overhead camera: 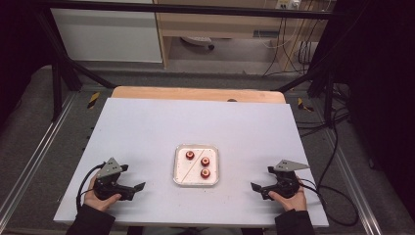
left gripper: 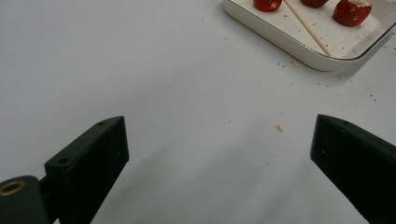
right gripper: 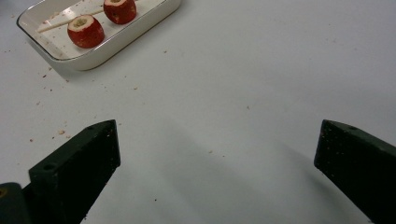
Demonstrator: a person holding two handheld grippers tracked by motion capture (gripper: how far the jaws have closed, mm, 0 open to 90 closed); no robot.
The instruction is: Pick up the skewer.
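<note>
Now you're holding both grippers, left [overhead camera: 131, 182] and right [overhead camera: 263, 186], wide open and empty, flanking the tray [overhead camera: 195, 182]. Its skewer [overhead camera: 195, 165] is lying diagonally among three red fruits [overhead camera: 205, 173], about equally near either hand.

left gripper [overhead camera: 138, 188] low at near left, jaws wide apart, right gripper [overhead camera: 255, 188] mirrored at near right, jaws wide apart, both pointing inward
</note>
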